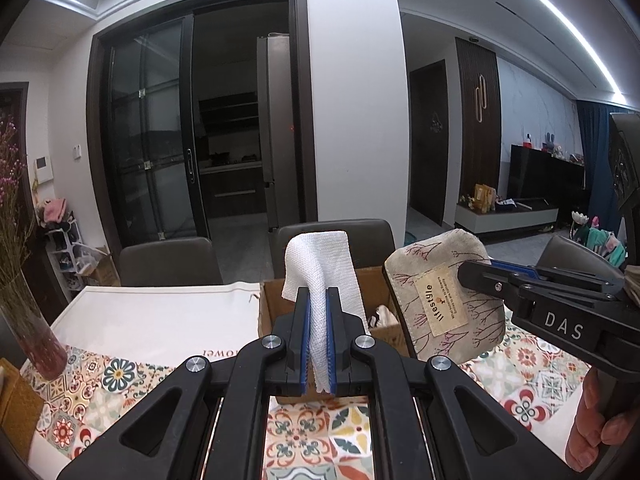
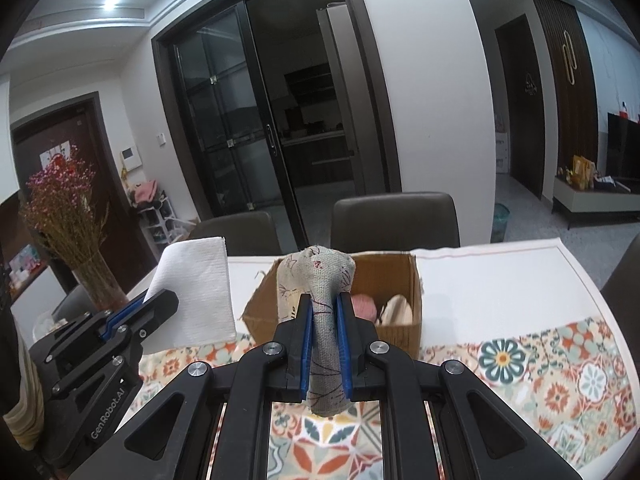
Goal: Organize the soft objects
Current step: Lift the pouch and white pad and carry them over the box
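We've got the left gripper (image 1: 318, 300) clamped on white gauze (image 1: 320, 260), right gripper (image 2: 325, 312) clamped on the linen pouch (image 2: 320, 280); limp gauze could snag the cardboard box (image 2: 400, 272) rim.

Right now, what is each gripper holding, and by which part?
The left gripper pinches a white gauze cloth along its lower middle fold. The right gripper clamps a printed fabric pouch across its lower middle. Both are held above the table.

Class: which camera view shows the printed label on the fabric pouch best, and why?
The left wrist view: the fabric pouch faces it broadside, its label readable. In the right wrist view the right gripper shows the pouch edge-on, the label nearly hidden.
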### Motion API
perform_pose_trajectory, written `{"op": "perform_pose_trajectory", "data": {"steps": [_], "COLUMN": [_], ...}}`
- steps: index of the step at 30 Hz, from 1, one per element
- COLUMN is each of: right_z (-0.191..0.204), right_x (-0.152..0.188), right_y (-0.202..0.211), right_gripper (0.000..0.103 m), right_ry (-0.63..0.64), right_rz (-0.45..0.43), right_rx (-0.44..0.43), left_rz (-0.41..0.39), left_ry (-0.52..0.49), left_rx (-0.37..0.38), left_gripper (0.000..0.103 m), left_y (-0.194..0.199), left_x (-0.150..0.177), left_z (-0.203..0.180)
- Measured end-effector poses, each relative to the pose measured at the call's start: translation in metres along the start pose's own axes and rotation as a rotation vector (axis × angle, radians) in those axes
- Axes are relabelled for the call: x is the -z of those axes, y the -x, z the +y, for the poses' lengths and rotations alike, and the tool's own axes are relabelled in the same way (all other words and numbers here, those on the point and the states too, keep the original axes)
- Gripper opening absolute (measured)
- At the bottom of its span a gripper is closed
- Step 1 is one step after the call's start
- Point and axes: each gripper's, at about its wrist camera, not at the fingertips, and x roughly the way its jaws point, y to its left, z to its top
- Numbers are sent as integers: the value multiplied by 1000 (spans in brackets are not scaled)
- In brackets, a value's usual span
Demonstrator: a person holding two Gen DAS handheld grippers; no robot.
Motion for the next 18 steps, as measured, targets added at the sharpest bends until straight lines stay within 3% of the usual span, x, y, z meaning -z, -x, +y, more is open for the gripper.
{"op": "perform_pose_trajectory", "data": {"steps": [18], "right_z": [-10], "right_x": [-40], "right_y": [-58], "right_gripper": [13], "right_ry": [56], "right_rz": [-41], "right_rx": [6], "left_rz": [-12], "left_ry": [7], "left_rx": [-24], "left_gripper": [9], "left_y": [-68], "left_x": [-22], "left_z": [12]}}
